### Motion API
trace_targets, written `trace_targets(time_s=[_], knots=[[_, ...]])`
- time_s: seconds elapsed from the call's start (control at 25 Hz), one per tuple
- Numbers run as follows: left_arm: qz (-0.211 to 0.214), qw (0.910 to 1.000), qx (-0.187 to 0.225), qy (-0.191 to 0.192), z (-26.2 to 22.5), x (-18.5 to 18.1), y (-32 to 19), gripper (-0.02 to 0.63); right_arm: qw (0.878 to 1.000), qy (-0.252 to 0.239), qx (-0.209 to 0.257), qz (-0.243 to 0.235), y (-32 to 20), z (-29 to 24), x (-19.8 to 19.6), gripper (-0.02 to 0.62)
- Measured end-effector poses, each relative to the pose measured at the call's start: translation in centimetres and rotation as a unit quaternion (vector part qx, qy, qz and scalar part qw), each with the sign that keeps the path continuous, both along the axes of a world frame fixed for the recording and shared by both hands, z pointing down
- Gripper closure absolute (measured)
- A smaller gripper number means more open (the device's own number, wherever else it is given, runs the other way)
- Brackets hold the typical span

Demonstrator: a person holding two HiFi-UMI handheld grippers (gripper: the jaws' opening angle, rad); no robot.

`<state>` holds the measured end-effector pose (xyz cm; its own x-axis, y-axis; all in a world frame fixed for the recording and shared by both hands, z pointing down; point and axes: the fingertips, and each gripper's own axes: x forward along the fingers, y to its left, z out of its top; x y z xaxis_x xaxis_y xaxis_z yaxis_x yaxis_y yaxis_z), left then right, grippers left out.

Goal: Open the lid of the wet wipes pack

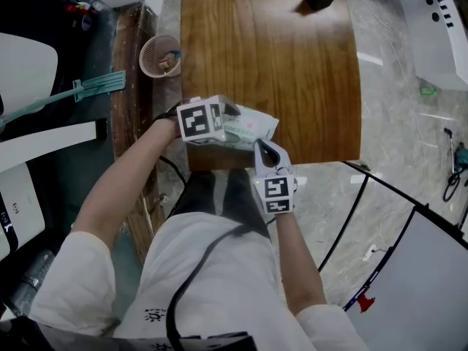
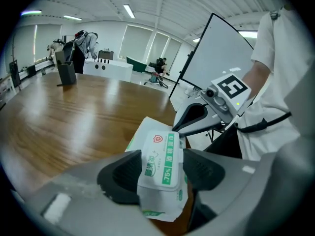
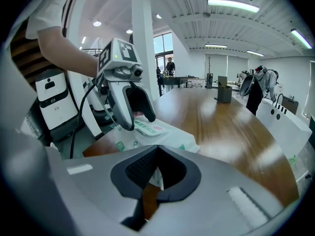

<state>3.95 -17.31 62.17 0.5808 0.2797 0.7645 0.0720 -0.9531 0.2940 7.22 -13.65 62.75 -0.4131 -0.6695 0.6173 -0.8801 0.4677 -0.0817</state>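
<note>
At the near edge of the brown wooden table [image 1: 285, 64], the left gripper [image 2: 162, 173] clamps its 2 jaws tight on the long sides of the white-and-green plastic wet wipes pack [image 2: 157, 200]. The pack's flat white lid [image 2: 162, 154] lies shut on top. The right gripper [image 3: 151, 178], jaws drawn almost together, pinches a thin white edge of the pack at its right end.

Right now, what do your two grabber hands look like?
The left gripper and right gripper are light grey with black padded jaws. Each carries a white cube of black square markers. A black cable trails down. The sleeves are short and white.
</note>
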Motion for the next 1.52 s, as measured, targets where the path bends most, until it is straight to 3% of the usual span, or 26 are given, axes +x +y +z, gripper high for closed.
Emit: trace_targets(time_s=[0.16,0.4,0.72,0.88,1.04,1.52], knots=[[0.018,0.9998,0.000,-0.009,-0.1,-0.5,0.6,0.322,1.000,-0.004,-0.004,-0.002,-0.1,0.0,0.0,0.588],[-0.020,0.9995,0.009,0.024,-2.0,-0.3,-1.2,0.325,1.000,-0.002,-0.007,-0.006,0.0,0.1,0.0,0.588],[-0.054,0.9964,0.043,0.049,-3.5,-0.3,-3.5,0.437,1.000,0.000,-0.010,-0.005,0.0,0.0,0.0,0.588],[-0.057,0.9958,0.051,0.049,-3.1,-0.4,-3.9,0.454,1.000,-0.001,-0.010,-0.001,-0.1,-0.1,0.0,0.588],[-0.074,0.9920,0.089,0.051,-2.3,-0.7,-4.8,0.497,1.000,-0.002,-0.011,0.000,0.0,-0.1,-0.1,0.588],[-0.151,0.9806,0.116,0.047,0.2,-0.9,-7.4,0.497,1.000,-0.009,0.004,0.017,-0.4,-2.1,0.3,0.588]])
